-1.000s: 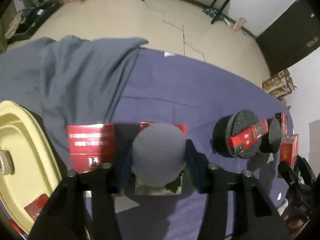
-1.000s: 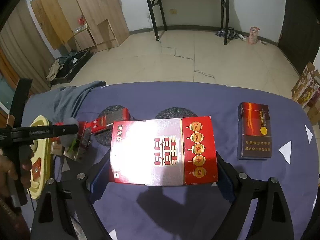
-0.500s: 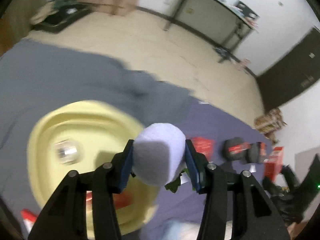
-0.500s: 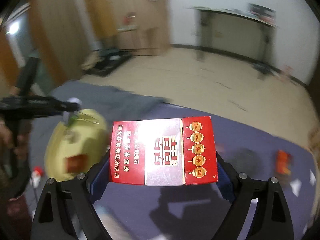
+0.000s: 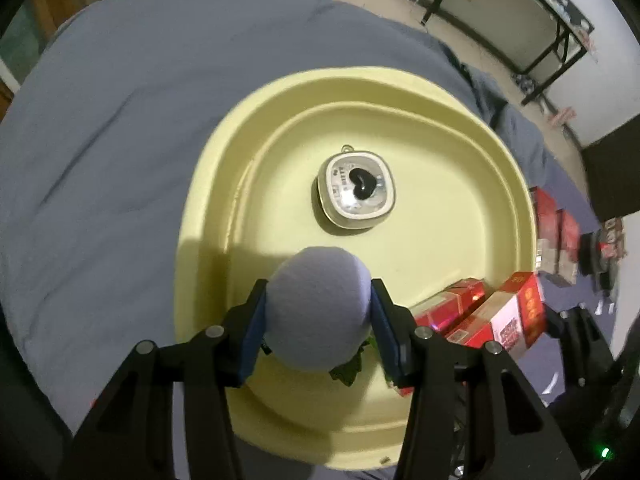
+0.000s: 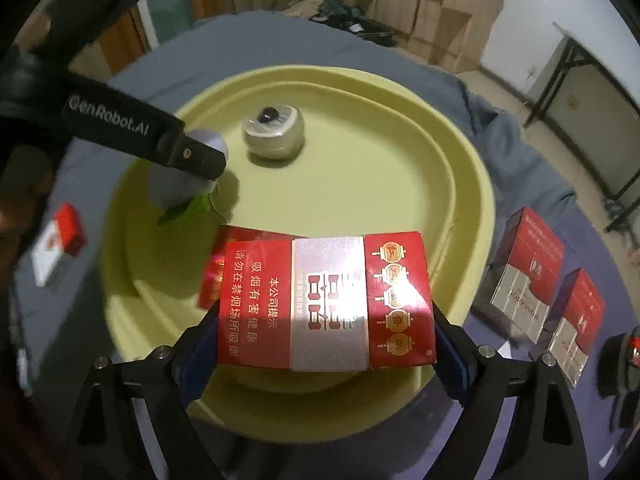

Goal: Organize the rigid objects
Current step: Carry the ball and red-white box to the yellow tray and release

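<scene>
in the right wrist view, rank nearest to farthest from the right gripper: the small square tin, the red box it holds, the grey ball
1. red box, clamped in the right gripper
2. grey ball, in the left gripper over the yellow tray, left side
3. small square tin, lying on the tray's far side

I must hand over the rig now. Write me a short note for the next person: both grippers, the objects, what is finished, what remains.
Left gripper: shut on the grey ball, above the yellow tray.
Right gripper: shut on the red carton, also above the tray.
Done: a small square tin and one red pack lie in the tray.
Left: set down both held items, then collect the two red-and-silver boxes and the small red pack on the blue cloth.
</scene>
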`<state>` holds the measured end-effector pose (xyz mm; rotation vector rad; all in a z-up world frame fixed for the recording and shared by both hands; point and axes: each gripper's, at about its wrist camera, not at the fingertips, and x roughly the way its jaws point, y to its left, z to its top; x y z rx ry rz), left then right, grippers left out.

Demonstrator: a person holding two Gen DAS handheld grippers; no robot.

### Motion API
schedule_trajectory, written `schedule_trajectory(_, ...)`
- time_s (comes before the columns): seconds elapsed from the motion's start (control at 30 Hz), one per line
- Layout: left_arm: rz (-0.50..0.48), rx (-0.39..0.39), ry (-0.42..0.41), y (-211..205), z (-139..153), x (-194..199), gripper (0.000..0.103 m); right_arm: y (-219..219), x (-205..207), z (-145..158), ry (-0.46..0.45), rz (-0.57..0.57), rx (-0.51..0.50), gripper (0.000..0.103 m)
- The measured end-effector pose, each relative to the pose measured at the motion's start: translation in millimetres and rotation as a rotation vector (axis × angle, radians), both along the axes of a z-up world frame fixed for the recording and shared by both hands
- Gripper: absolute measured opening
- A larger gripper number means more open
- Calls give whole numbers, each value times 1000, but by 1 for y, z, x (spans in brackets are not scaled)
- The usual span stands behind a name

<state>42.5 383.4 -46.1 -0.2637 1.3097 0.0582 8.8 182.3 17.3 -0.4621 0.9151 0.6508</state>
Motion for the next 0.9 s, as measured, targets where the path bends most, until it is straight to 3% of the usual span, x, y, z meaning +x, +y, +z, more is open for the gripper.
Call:
schedule_trajectory(0.13,1,25,23,-3,-11,8,52,6,-4,-3,-27,-4,-12,91)
schedule_trajectory(0.33,17,-22,-2,2,-16,4,56,4,-9,-10,-65,-14,-25,92)
schedule_trajectory(0.4,10,-65,-5,4,-16,5,65,0,-7,-11,-46,-15,-19,95)
schedule_trajectory(0.47,30,-110,-12,12,-11,-5,82,-4,-5,-7,-15,-23,4,98)
schedule_trajectory(0.53,61,-81,-45,17,7,-9,101,-11,-10,10,-16,-29,39,102)
schedule_trajectory(0.57,62,-62,-71,15,19,-6,103,-17,-12,18,-22,-23,54,102)
schedule_trajectory(0.73,-2,-87,-104,-27,62,22,103,-100,-3,73,-31,-110,152,102)
schedule_trajectory(0.9,-211,-79,-66,-129,65,56,103,-246,27,99,-42,-424,258,103)
